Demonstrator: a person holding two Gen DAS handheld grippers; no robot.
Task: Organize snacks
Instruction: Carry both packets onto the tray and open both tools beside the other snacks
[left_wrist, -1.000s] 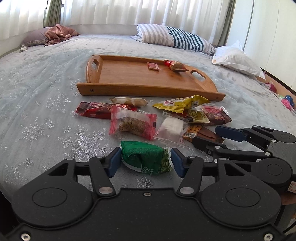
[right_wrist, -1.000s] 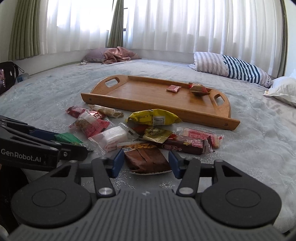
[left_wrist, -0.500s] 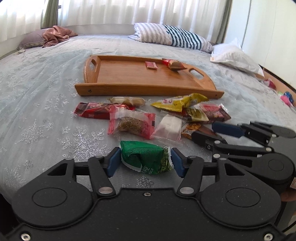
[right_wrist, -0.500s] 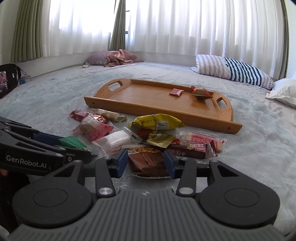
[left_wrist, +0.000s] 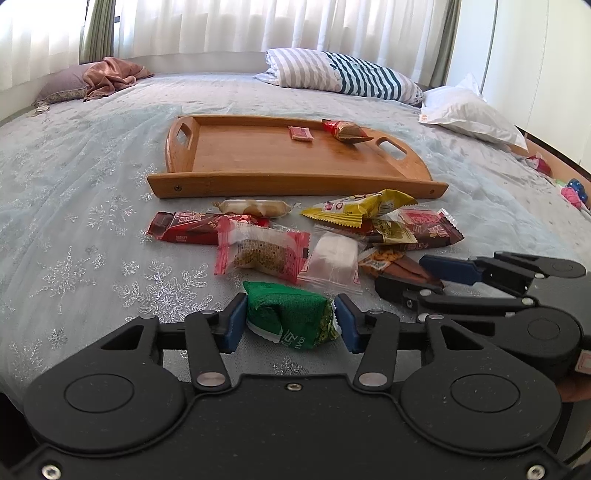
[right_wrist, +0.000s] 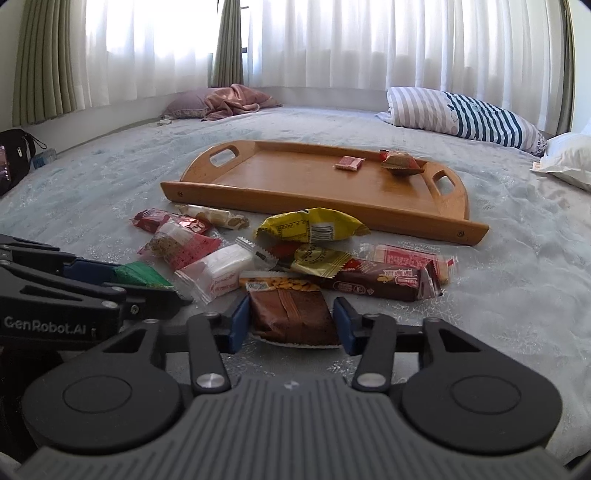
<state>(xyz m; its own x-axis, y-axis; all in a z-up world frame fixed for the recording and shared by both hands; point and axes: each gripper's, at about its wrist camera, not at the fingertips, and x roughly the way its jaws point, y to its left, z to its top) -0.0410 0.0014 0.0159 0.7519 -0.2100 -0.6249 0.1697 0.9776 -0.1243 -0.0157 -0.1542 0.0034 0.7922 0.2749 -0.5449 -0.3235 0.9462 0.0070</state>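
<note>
Both claws sat low on the bed (left_wrist: 74, 177), the left claw (left_wrist: 290, 320) pinching a green packet (left_wrist: 288, 317), the right claw (right_wrist: 291, 321) closing on a brown packet (right_wrist: 291, 314), and either slick wrapper looked liable to slip out before reaching the tray (left_wrist: 258, 158).

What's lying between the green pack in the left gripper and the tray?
In the left wrist view, the pink-ended cracker pack, then the dark red bar and the pale candy roll, lie between the green pack and the tray.
</note>
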